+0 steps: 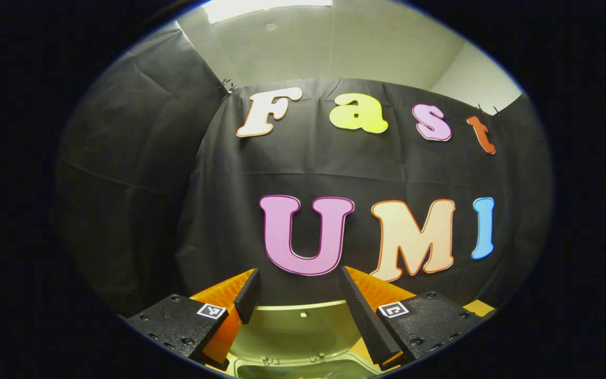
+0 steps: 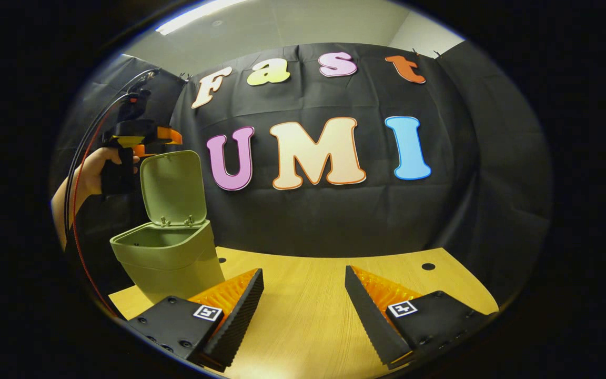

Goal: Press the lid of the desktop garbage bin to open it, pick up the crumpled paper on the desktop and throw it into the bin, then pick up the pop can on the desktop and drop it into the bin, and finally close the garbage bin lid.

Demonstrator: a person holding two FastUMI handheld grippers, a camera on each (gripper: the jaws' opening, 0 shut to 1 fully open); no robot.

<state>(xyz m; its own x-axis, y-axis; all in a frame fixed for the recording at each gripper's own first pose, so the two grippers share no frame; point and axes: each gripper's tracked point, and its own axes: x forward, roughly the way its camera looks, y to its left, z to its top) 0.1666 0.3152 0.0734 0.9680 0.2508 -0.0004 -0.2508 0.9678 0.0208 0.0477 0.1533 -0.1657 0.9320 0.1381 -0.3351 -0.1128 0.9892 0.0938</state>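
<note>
Left gripper (image 1: pixel 303 300) open, poised above raised lid (image 2: pixel 172 185) of bin (image 2: pixel 169 258). Right gripper (image 2: pixel 303 297) open, low over table (image 2: pixel 303 326), right of bin. Lid likely light, hinged; push top edge forward.

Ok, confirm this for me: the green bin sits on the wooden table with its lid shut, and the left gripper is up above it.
Not quite. The bin is on the table, but its lid stands open, tipped up at the back, as the right gripper view shows. The left gripper is indeed up above it.
</note>
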